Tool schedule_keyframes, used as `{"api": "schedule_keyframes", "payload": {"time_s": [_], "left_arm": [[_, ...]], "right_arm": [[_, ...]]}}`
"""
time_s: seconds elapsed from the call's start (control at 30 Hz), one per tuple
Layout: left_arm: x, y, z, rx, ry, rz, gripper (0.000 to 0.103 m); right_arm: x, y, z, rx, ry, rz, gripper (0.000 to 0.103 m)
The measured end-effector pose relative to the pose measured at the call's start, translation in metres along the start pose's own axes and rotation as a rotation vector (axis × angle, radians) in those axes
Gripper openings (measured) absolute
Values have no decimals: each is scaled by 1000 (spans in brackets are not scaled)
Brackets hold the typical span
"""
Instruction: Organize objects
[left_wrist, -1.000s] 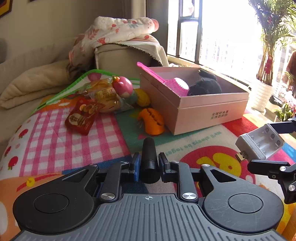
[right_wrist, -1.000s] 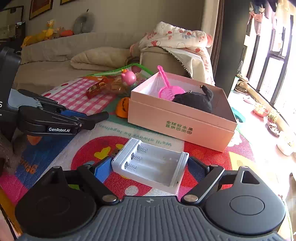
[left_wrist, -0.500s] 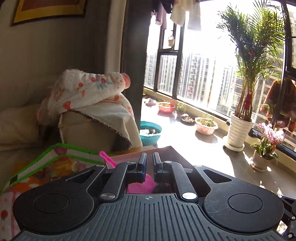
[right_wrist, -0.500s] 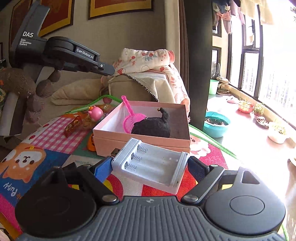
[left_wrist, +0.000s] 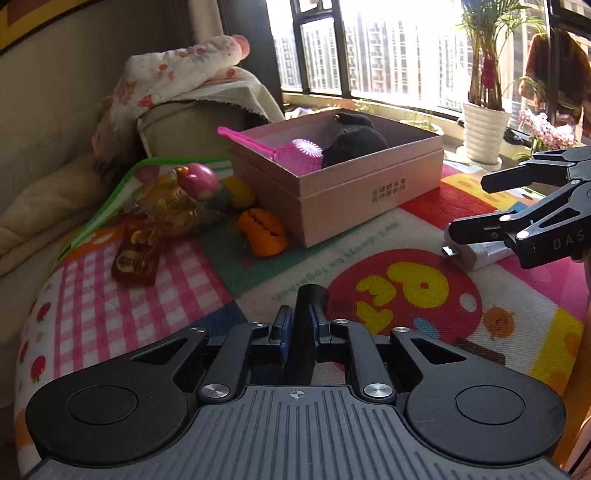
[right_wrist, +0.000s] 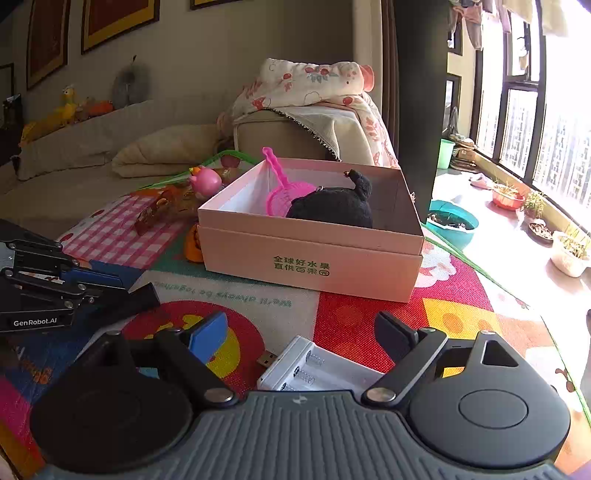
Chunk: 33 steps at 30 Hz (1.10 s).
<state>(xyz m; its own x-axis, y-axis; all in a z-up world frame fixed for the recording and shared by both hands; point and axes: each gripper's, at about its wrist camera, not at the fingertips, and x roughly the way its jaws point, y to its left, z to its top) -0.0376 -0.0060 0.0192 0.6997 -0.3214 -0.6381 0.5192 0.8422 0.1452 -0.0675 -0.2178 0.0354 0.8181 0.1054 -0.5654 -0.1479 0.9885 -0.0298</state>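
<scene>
My left gripper (left_wrist: 300, 325) is clamped narrow on a black cylinder (left_wrist: 309, 314), held over the colourful play mat (left_wrist: 258, 280) in front of the pink box (left_wrist: 343, 192). My right gripper (right_wrist: 301, 328) has its jaws opening, spread wide; the white battery charger (right_wrist: 314, 371) lies on the mat between them, no pad pressing it, in front of the box. Inside the box lie a pink scoop (right_wrist: 282, 195) and a black plush toy (right_wrist: 338, 205). Left of the box sit an orange toy (left_wrist: 264, 232), a pink toy (left_wrist: 197, 177) and a red snack packet (left_wrist: 135, 256).
</scene>
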Motion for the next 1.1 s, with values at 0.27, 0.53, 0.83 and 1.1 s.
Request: {"api": "schedule_keyframes", "payload": {"time_s": [0.27,0.53,0.83,1.1], "left_arm": [[13,0,-10,-57,19,8,37],[12,-1,-12,-91,-5,25,33],[10,5,-10,-134,-16,-11,22],[-5,9,68,-168,-178,-104,22]], "right_arm": [[2,-9,-28,111,98,-79,101],[22,1,-17,120,119,-92,96],[3,9,-14,19,71,-65,93],[-10,-2,-4,35,19,-80,93]]}}
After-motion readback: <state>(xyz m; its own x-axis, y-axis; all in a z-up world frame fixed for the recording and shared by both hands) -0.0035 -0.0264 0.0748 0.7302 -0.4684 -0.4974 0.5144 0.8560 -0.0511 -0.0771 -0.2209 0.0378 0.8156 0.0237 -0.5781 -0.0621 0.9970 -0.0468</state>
